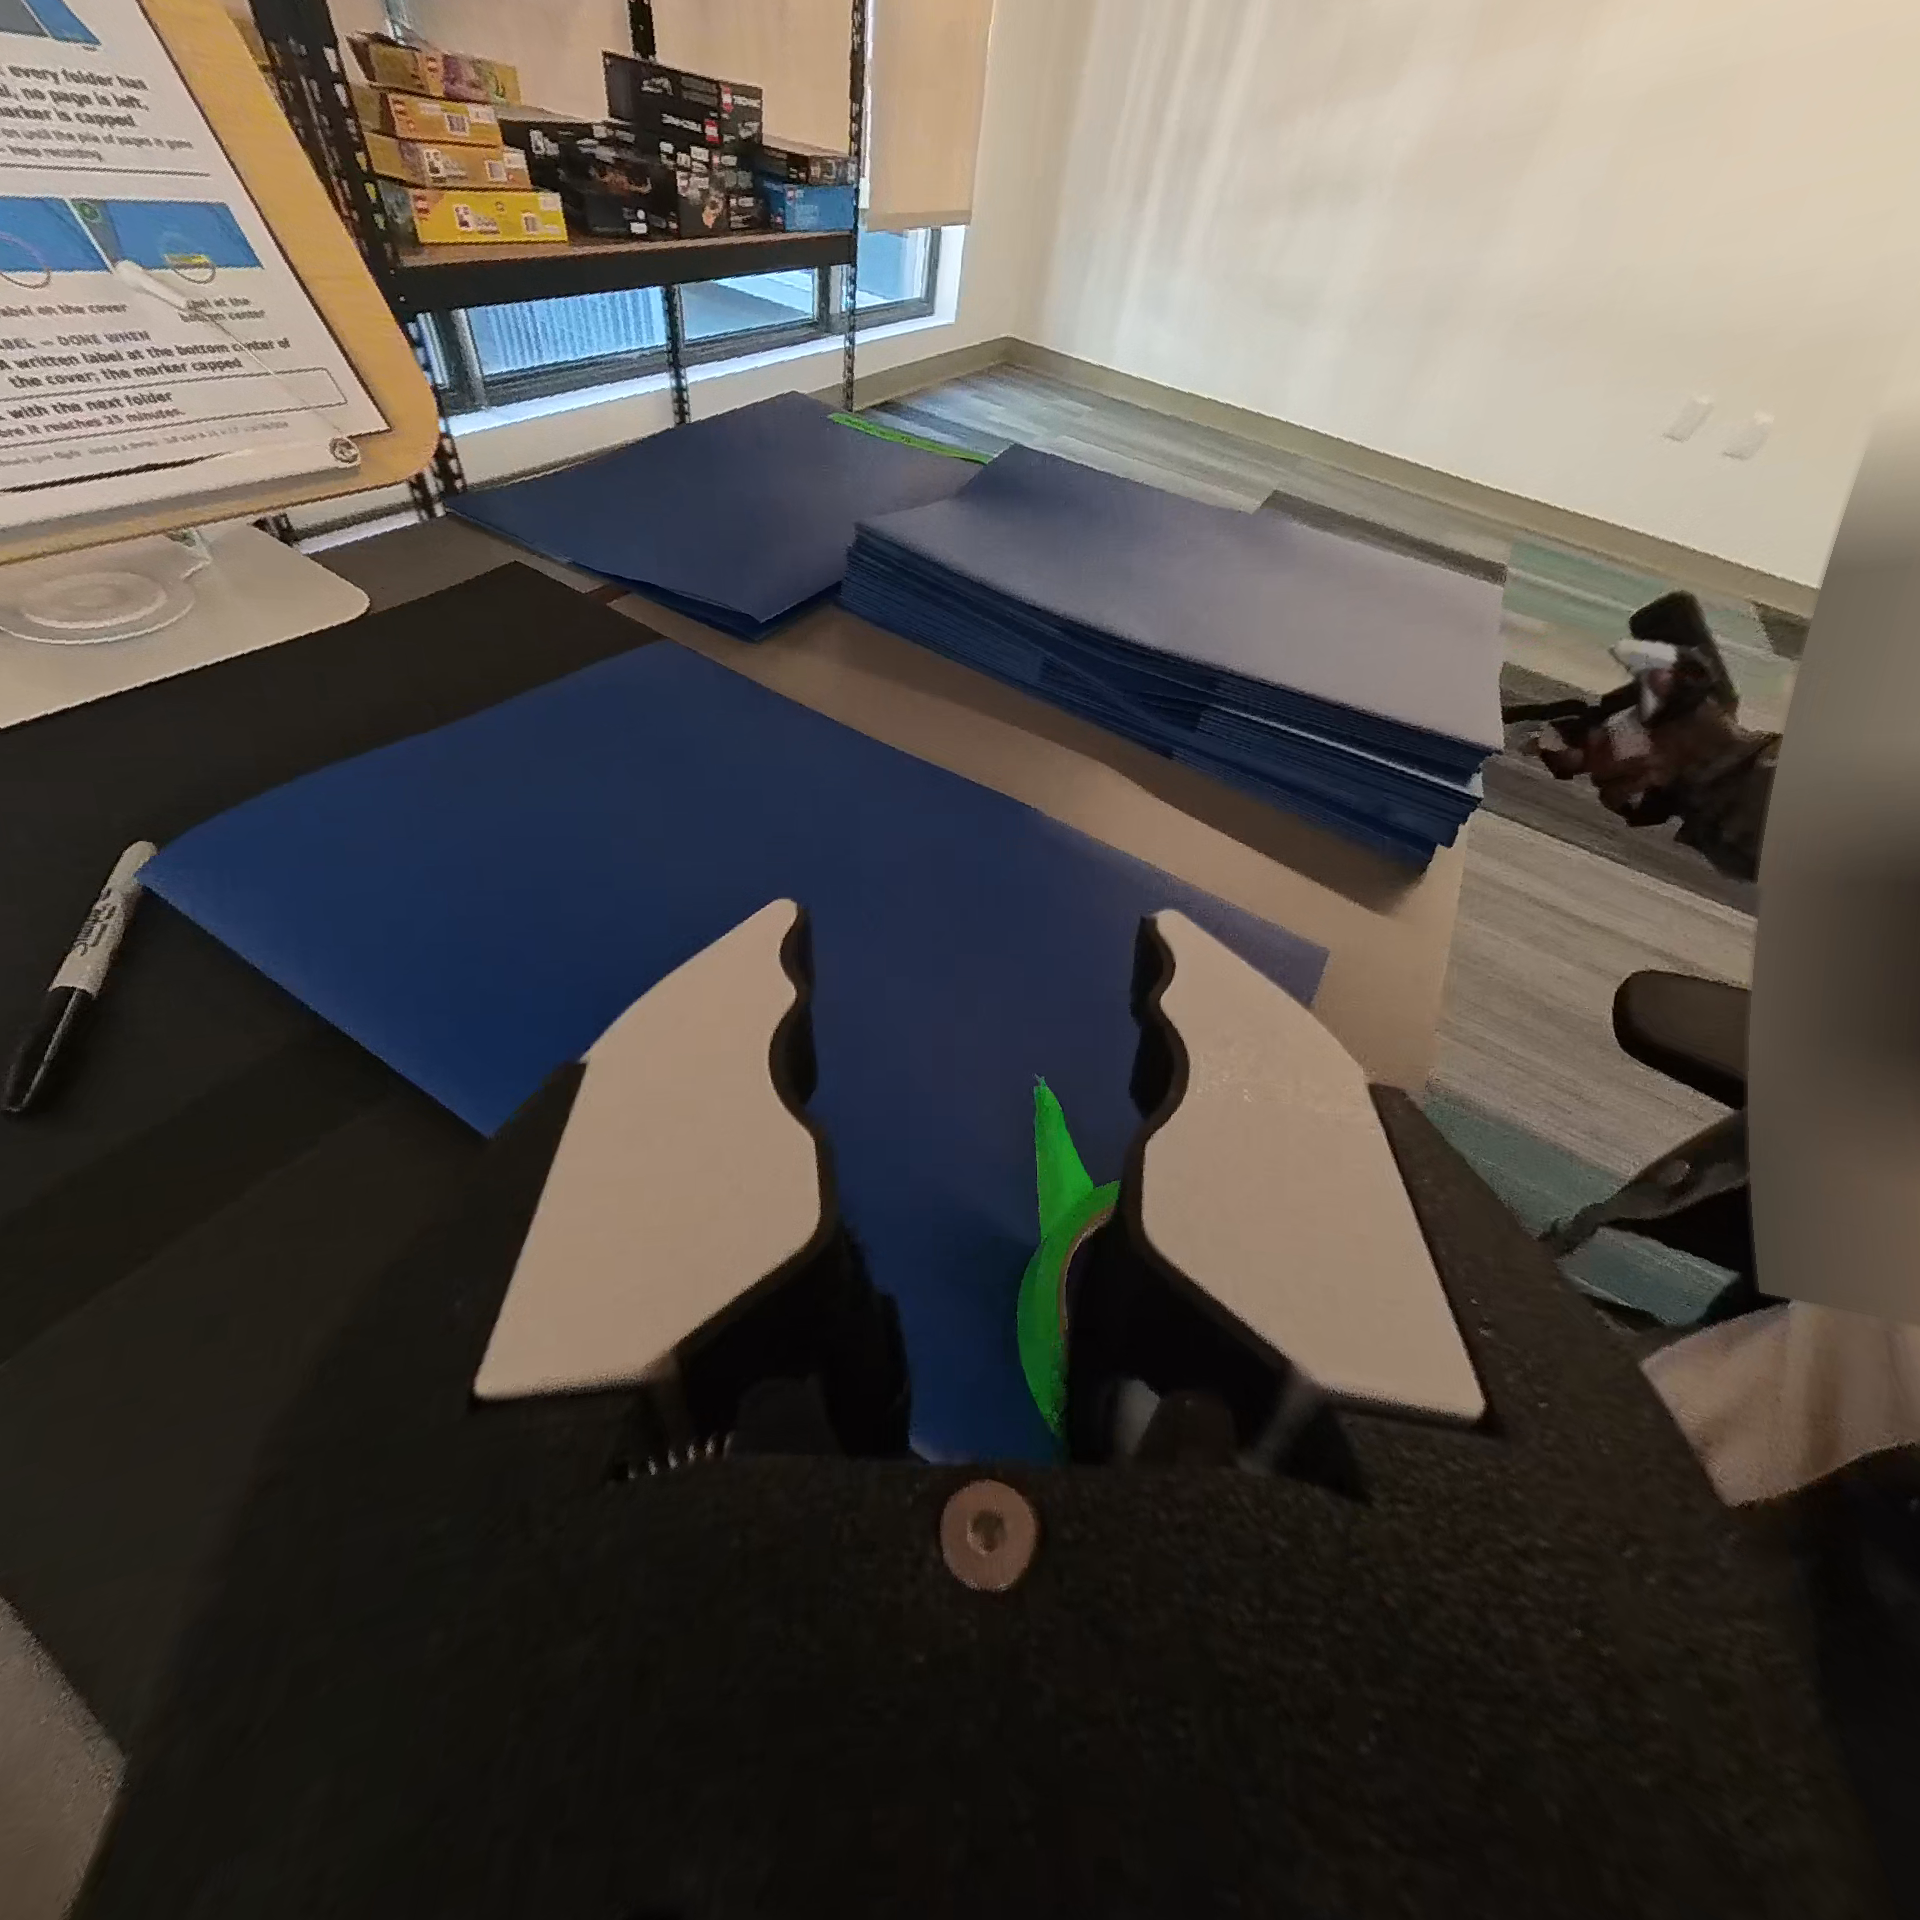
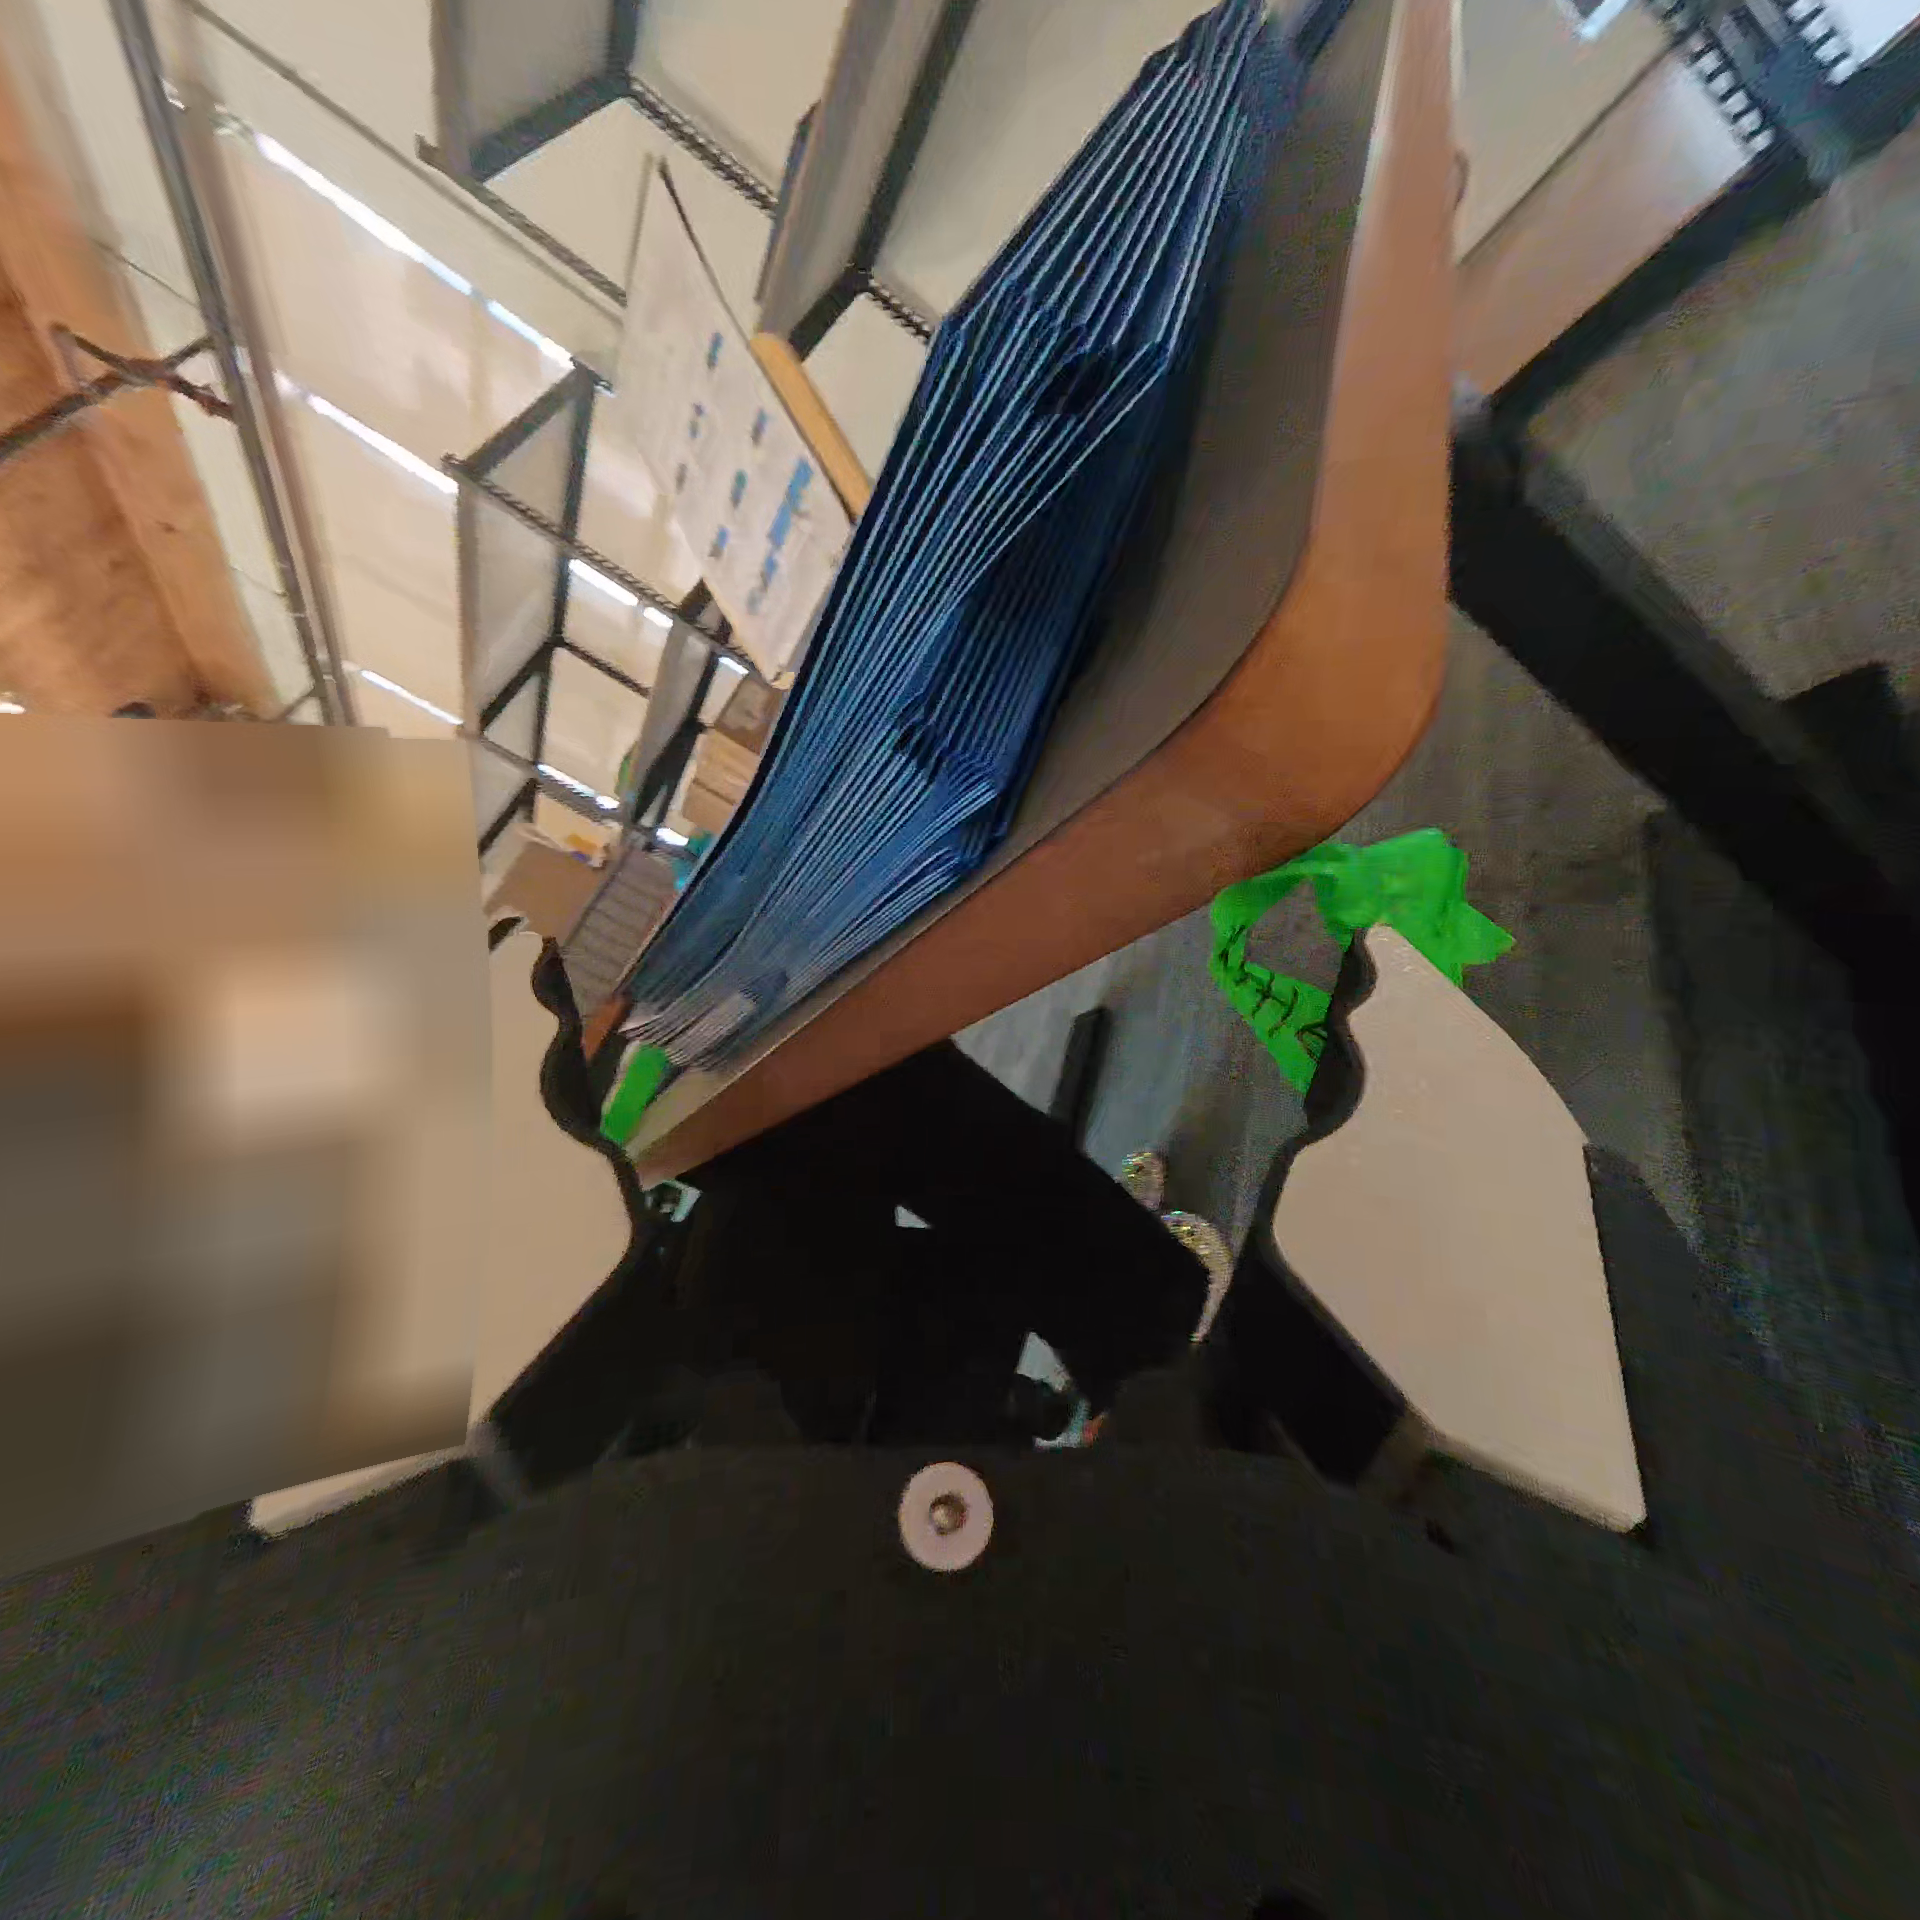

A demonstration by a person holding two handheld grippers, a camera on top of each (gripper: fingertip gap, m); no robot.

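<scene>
The left tongs [image 1: 971, 940] hang spread wide over a single blue folder [image 1: 582, 883] lying flat at the centre of the left wrist view, partly on a black mat [image 1: 208, 1195] that covers the near end of the desk [image 1: 1403, 935]. A strip of green tape [image 1: 1055, 1247] clings to the inner side of the finger at lower right of centre; nothing is pinched between the fingers. A black marker [image 1: 73, 977], capped, lies on the mat at the left edge of the frame, just beside the folder's corner. Beyond, right of centre, sits a thick stack of blue folders [image 1: 1195, 634], with a lower, looser pile of folders [image 1: 707, 509] to its left. An instruction sheet [image 1: 156, 260] on a stand fills the upper left, and a metal shelf of boxed sets [image 1: 582, 156] stands against the window behind it. At the right edge, off the desk and blurred, the right tongs [image 1: 1652, 717] appear small.

The right wrist view is steeply tilted. The right tongs [image 2: 945, 956] are spread apart, holding nothing between them, with a crumpled piece of green tape [image 2: 1351, 914] stuck to the tip of the finger at right of centre. The desk's rounded wooden edge [image 2: 1195, 862] crosses the middle of the frame, the stack of blue folders [image 2: 966, 582] seen edge-on above it. Grey carpet [image 2: 1714, 1039] fills the right side.
</scene>
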